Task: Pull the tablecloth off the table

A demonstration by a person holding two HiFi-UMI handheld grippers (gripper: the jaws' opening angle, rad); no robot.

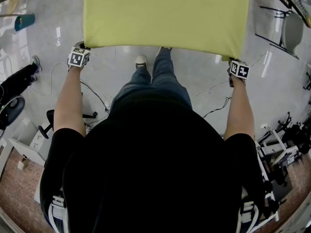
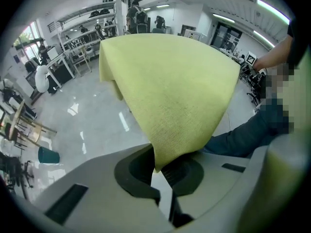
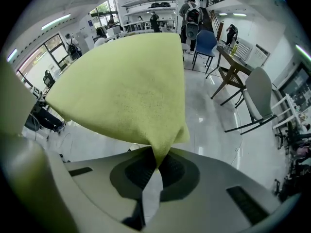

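Observation:
A yellow-green tablecloth covers the table in front of me, its near edge hanging toward me. My left gripper is shut on the cloth's near left corner. In the left gripper view the cloth runs down into the left gripper, pinched between its dark pads. My right gripper is shut on the near right corner. The right gripper view shows the tablecloth gathered to a point in the right gripper. The table itself is hidden under the cloth.
My legs and a white shoe stand just before the table's near edge. Cables trail over the glossy floor. Chairs stand at the far right, a teal bin at the far left, and equipment beside me on the right.

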